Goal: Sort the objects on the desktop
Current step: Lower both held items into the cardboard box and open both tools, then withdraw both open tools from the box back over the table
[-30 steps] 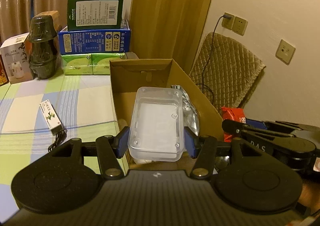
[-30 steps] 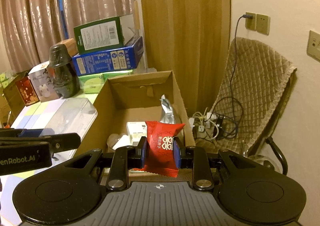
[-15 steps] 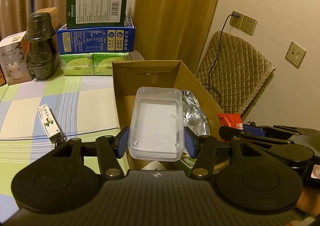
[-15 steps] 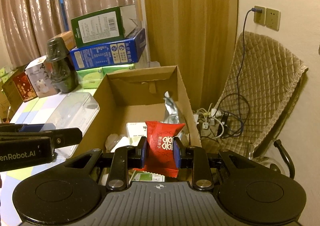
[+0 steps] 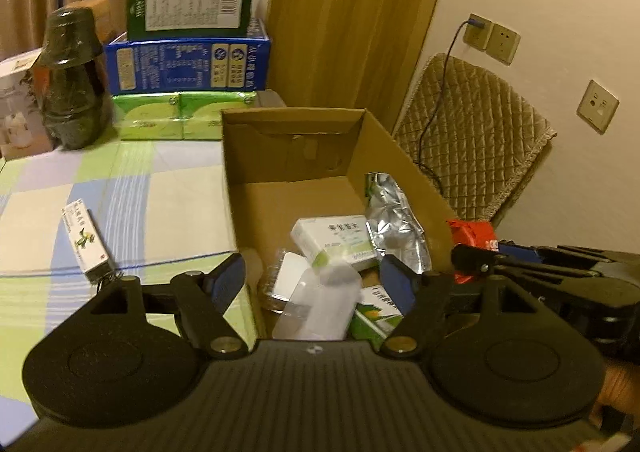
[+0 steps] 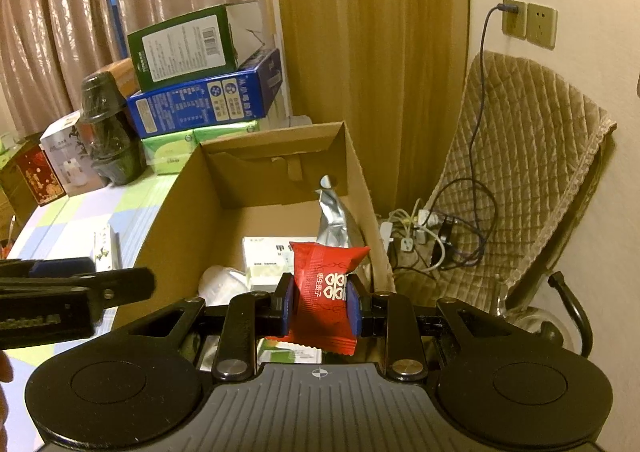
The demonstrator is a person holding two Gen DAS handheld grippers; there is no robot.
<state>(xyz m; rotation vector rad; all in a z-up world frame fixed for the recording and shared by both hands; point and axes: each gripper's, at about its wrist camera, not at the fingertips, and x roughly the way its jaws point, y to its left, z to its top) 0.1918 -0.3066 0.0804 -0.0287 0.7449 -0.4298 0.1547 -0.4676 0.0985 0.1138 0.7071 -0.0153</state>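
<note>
My left gripper [image 5: 314,278] is open above the near end of the cardboard box [image 5: 404,164]. A clear plastic case [image 5: 320,302], blurred, lies below it inside the box among a white medicine box [image 5: 334,240], a silver foil pouch [image 5: 394,218] and a green-white box [image 5: 376,316]. My right gripper [image 6: 320,304] is shut on a red candy packet [image 6: 326,286], held over the box's near right corner [image 6: 360,156]. The packet also shows in the left wrist view [image 5: 470,232].
A small white-green box [image 5: 86,240] lies on the checked tablecloth [image 5: 168,204] left of the cardboard box. Stacked blue and green cartons [image 5: 188,64], a dark bottle [image 5: 74,80] and a white box stand at the back. A quilted chair [image 6: 520,172] and cables are on the right.
My left gripper opened and let go of the clear plastic case, which dropped into the cardboard box. My right gripper still holds the red packet and shifted slightly over the box.
</note>
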